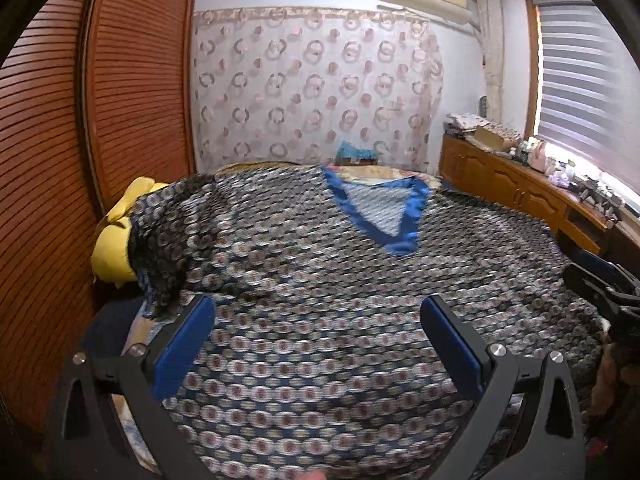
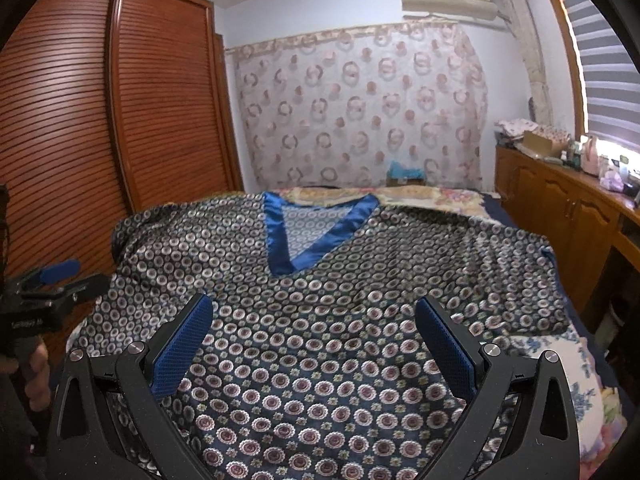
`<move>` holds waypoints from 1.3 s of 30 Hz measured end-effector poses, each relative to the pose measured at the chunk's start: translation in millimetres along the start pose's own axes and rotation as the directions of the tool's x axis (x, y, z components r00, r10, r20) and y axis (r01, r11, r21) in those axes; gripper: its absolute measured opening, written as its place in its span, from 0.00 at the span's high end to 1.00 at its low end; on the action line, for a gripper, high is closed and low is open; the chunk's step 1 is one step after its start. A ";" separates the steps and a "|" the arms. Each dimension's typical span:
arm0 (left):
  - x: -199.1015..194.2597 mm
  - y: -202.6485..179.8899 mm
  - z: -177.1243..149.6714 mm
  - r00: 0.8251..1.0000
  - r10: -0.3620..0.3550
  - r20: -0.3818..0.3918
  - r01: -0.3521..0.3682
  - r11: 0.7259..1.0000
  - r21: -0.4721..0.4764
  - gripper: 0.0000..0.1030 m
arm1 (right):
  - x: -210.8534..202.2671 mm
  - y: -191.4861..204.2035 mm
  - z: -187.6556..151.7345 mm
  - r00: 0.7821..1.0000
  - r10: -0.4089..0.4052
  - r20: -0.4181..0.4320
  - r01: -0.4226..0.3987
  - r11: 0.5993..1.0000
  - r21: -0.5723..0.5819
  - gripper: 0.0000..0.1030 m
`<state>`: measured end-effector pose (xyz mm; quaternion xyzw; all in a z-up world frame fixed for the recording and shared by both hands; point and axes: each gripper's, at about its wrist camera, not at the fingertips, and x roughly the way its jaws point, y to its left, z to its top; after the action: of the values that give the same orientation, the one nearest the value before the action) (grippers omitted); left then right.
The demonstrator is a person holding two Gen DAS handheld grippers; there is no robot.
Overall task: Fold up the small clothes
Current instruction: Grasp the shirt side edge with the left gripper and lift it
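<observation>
Meanwhile, both the left gripper (image 1: 318,334) and right gripper (image 2: 314,334) hung wide apart, holding nothing, above the patterned top (image 2: 320,320) spread flat on the bed (image 2: 576,368) (satin-like, by its sheen); a shallow pinch could let it slip.

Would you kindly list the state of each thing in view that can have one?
patterned top: spread flat on the bed, unfolded, blue V-neck facing up.
left gripper: open, holding nothing.
right gripper: open, holding nothing.
wardrobe doors: shut.
window blind: lowered.
</observation>
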<state>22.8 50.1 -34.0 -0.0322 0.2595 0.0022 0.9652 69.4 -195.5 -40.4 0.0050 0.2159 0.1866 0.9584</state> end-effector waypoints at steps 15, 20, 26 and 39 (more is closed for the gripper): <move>23.6 103.4 -15.0 0.995 0.057 -0.083 -0.063 0.995 -0.080 0.00 | 44.3 0.9 -20.9 0.994 0.070 -0.081 -0.069 0.997 0.020 0.00; 36.2 135.6 -12.0 0.991 0.045 -0.124 -0.060 0.991 -0.117 0.06 | 53.8 8.4 -20.0 0.989 0.102 -0.111 -0.104 0.994 -0.016 0.00; 65.1 171.4 -5.0 0.981 0.000 -0.193 -0.037 0.982 -0.185 0.23 | 60.2 15.3 -16.9 0.984 0.129 -0.126 -0.137 0.989 -0.055 0.00; 130.1 178.1 -11.6 0.931 -0.050 -0.362 -0.026 0.979 -0.202 0.25 | 72.1 28.0 -27.5 0.973 0.145 -0.179 -0.164 0.982 -0.095 0.00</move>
<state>125.8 225.5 -120.0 -0.1323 0.4328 0.0169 0.8916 108.4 -145.5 -92.5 -0.0466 0.2861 0.2720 0.9176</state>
